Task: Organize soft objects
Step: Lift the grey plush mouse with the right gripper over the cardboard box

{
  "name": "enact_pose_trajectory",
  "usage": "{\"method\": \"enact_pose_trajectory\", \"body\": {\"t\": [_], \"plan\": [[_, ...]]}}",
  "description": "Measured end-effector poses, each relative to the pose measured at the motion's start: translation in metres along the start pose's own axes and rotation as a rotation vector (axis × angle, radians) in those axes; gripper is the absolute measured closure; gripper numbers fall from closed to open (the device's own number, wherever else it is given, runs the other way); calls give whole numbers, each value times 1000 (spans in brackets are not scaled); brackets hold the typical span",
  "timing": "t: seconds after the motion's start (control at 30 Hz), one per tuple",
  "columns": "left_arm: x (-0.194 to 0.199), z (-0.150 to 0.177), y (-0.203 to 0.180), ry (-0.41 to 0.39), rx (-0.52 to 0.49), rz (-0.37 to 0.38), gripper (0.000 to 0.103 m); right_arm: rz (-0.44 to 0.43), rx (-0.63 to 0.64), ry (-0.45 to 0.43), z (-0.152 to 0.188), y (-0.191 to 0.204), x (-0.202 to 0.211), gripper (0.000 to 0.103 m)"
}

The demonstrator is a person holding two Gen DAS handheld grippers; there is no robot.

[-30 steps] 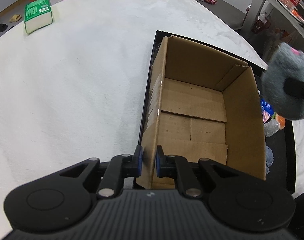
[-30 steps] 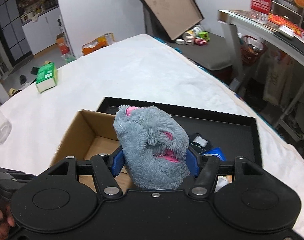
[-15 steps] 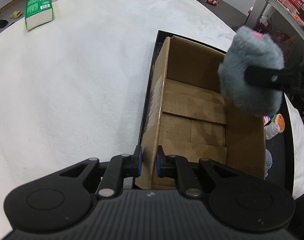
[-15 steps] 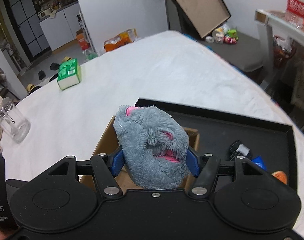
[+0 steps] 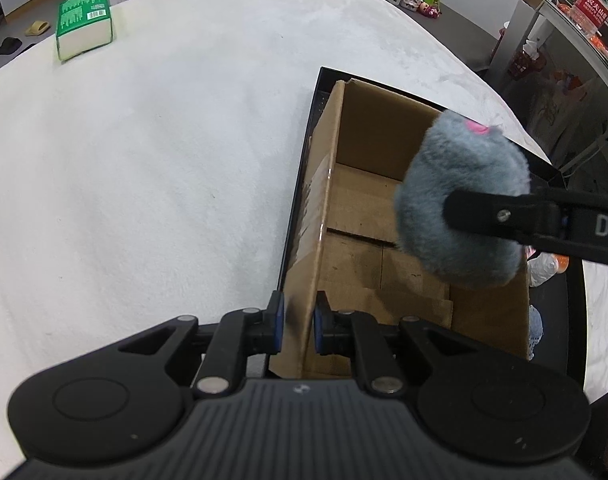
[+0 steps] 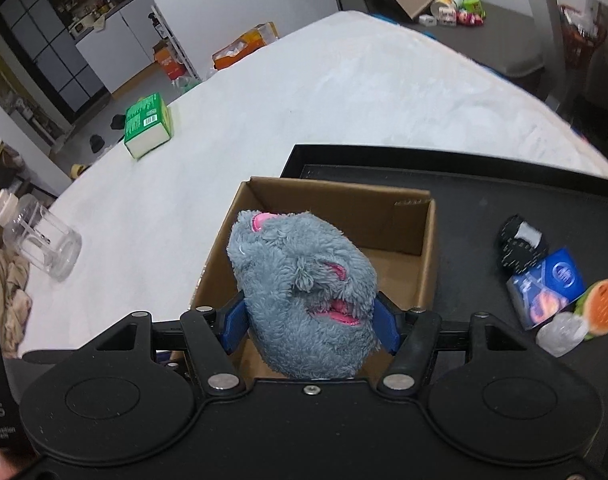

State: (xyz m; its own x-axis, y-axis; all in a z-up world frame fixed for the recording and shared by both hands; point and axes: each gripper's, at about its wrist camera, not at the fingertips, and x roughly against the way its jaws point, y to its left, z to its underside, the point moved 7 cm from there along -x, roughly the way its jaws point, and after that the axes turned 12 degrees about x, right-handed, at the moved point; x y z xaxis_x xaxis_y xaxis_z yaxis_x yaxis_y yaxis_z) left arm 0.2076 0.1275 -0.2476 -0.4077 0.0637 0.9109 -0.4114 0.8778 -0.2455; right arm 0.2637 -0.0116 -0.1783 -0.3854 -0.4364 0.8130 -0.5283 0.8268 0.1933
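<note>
plush toy (image 6: pixel 304 296) underside hidden, tray (image 6: pixel 464 188) corner cropped

We saw a fluffy grey plush (image 6: pixel 304 300) with pink cloth patches. The box (image 5: pixel 368 208) was plain brown cardboard, matt, slightly scuffed inside. The tray (image 6: pixel 464 184) under it looked matt black. A soft white nappy cloth (image 5: pixel 164 160) covered the table. Far left, the green pack (image 6: pixel 148 126) had a printed wrap, and the jar (image 6: pixel 48 244) was clear plastic.
</note>
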Motion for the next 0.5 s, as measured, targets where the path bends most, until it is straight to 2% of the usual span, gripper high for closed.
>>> {"method": "enact_pose_trajectory", "body": {"t": [0.23,0.37,0.5], "plan": [[2,1,1,-8,11,7,91,-58,-38,22,11,12,-2,41],[3,0,1,-8,14,8,91,-90,-76,63,18,13,-1,41],[3,-1,1,-7,23,15,91,-134,-106,97,24,17,1,37]]}}
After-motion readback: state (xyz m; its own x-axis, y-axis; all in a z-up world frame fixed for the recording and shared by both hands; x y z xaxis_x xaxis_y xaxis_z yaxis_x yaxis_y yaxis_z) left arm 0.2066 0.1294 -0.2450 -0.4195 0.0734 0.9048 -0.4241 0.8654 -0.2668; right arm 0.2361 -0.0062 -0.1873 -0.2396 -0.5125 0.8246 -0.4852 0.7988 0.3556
